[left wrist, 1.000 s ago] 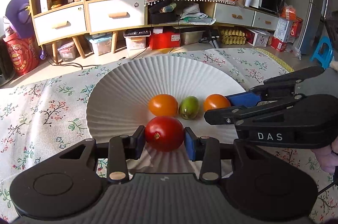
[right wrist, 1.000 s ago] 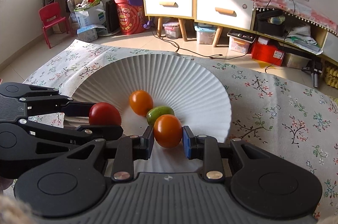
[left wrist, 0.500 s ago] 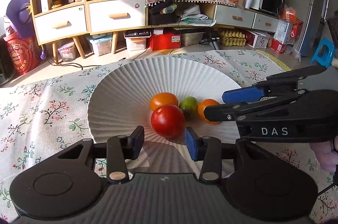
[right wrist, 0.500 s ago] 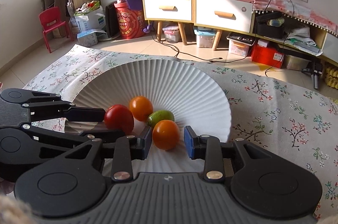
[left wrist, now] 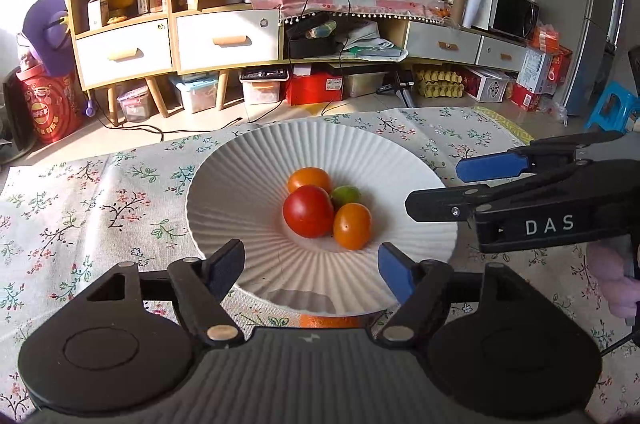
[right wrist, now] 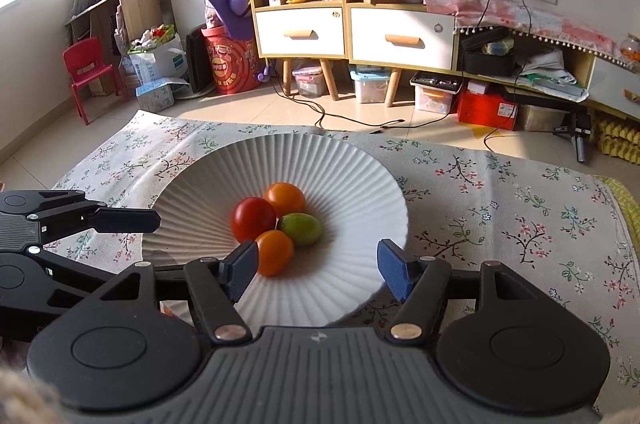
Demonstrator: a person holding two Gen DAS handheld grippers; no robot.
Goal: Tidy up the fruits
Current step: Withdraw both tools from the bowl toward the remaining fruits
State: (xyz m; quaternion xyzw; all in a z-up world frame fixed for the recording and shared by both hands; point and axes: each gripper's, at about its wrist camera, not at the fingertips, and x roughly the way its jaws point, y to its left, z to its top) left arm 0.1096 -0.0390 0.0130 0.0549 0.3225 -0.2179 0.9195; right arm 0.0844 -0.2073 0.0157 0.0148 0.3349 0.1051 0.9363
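Note:
A white ribbed plate (left wrist: 248,184) (right wrist: 360,184) lies on the flowered cloth with several small fruits huddled at its middle: a red tomato (left wrist: 308,211) (right wrist: 253,219), two orange ones (left wrist: 352,226) (left wrist: 309,179) (right wrist: 274,251) (right wrist: 285,198) and a green one (left wrist: 346,195) (right wrist: 301,228). My left gripper (left wrist: 311,270) hovers at the plate's near rim, its jaws opening, nothing between them. My right gripper (right wrist: 317,267) also hovers over the near rim with jaws opening and holds nothing; the near orange tomato lies just beyond its left pad. Each gripper shows side-on in the other's view (left wrist: 432,188) (right wrist: 154,220).
The flowered cloth (left wrist: 80,208) (right wrist: 520,208) covers the surface around the plate. Beyond its far edge are floor cables (right wrist: 360,120), storage boxes (left wrist: 196,96), a drawer cabinet (left wrist: 224,40) and a red child's chair (right wrist: 86,72). A hand in a pale sleeve (left wrist: 616,276) holds the right gripper.
Both grippers let go of their fruit and opened wide: the red tomato and an orange one rolled to the plate's middle beside the other two. Both grippers drew back and rose slightly.

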